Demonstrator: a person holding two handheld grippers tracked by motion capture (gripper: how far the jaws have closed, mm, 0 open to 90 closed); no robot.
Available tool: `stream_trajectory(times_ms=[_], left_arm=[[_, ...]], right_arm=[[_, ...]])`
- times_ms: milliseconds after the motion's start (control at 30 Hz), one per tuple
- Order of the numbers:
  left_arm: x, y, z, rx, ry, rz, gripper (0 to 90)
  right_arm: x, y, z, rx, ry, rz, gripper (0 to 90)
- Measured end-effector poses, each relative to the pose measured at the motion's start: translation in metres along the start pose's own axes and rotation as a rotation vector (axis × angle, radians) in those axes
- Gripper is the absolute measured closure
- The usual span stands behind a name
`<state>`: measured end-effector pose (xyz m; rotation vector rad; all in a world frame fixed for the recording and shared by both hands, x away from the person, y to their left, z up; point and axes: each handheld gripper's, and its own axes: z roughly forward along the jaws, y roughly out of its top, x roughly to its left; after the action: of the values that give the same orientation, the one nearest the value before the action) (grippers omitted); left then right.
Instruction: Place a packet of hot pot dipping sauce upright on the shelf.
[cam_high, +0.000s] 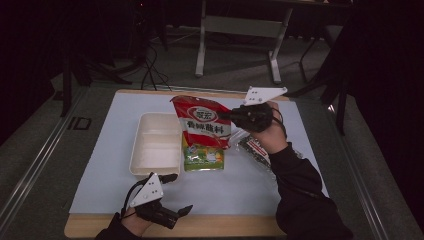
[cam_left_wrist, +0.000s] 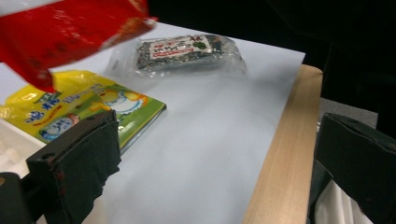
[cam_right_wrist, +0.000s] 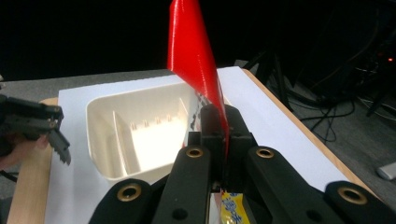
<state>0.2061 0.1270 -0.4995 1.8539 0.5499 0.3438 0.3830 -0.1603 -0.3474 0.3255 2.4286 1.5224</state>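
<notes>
Holding red bag (cam_high: 201, 120) tight in right gripper (cam_high: 227, 116), keeping it moving slowly over to tub (cam_high: 155, 145); left gripper (cam_high: 176, 194) waiting wide open, holding nothing

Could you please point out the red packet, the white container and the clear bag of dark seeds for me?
red packet (cam_high: 202, 120), high view, its printed front.
white container (cam_high: 136, 159), high view, its left rim.
clear bag of dark seeds (cam_left_wrist: 187, 53), left gripper view, its labelled top.

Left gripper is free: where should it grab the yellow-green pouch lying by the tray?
Take the yellow-green pouch by its near bottom edge, coming in low from the person's side. It lies flat on the white sheet, so only a rim offers a pinch. The red bag hangs over its far end, and the tray likely blocks its left.
</notes>
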Motion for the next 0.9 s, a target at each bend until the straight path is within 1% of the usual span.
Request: stream_trajectory(times_ms=[33,67,133,200,233,267,300,367,433,533,600,700,767,900], left_arm=[[0.000,-0.001,-0.001,0.003,0.005,0.005,1.7],[-0.001,-0.002,-0.001,0.004,0.003,0.003,1.7],[-0.001,-0.004,-0.002,0.008,0.014,0.006,1.7],[-0.001,-0.006,-0.003,0.011,0.015,0.001,1.7],[-0.001,-0.007,-0.004,0.012,0.017,0.003,1.7],[-0.001,-0.007,-0.005,0.016,0.014,0.000,1.7],[-0.002,-0.009,-0.006,0.011,0.019,-0.005,1.7],[-0.001,-0.010,-0.007,0.014,0.023,-0.010,1.7],[-0.001,-0.012,-0.009,0.016,0.032,-0.010,1.7],[0.000,-0.014,-0.010,0.016,0.039,-0.013,1.7],[0.000,-0.015,-0.010,0.013,0.039,-0.016,1.7],[-0.001,-0.015,-0.010,0.015,0.038,-0.009,1.7],[-0.001,-0.016,-0.009,0.016,0.031,-0.010,1.7],[-0.001,-0.017,-0.009,0.018,0.032,-0.012,1.7]], right_arm=[[-0.001,0.003,0.005,0.002,-0.003,-0.003,90.0],[-0.001,0.003,0.005,0.002,-0.003,-0.003,90.0],[-0.002,0.006,0.011,0.003,-0.010,-0.005,90.0],[-0.003,0.008,0.017,0.006,-0.008,-0.005,90.0],[-0.004,0.011,0.023,0.009,-0.009,0.002,90.0],[-0.004,0.011,0.023,0.009,-0.009,0.002,90.0],[-0.006,0.013,0.030,0.010,-0.013,0.002,90.0],[-0.007,0.014,0.033,0.010,-0.013,0.005,90.0],[-0.010,0.016,0.040,0.007,-0.014,0.018,90.0],[-0.012,0.019,0.049,0.008,-0.020,0.023,90.0],[-0.014,0.020,0.056,0.005,-0.021,0.027,90.0],[-0.018,0.022,0.068,-0.001,-0.023,0.038,90.0],[-0.020,0.024,0.075,-0.003,-0.023,0.039,90.0],[-0.024,0.027,0.090,-0.005,-0.017,0.042,90.0]])
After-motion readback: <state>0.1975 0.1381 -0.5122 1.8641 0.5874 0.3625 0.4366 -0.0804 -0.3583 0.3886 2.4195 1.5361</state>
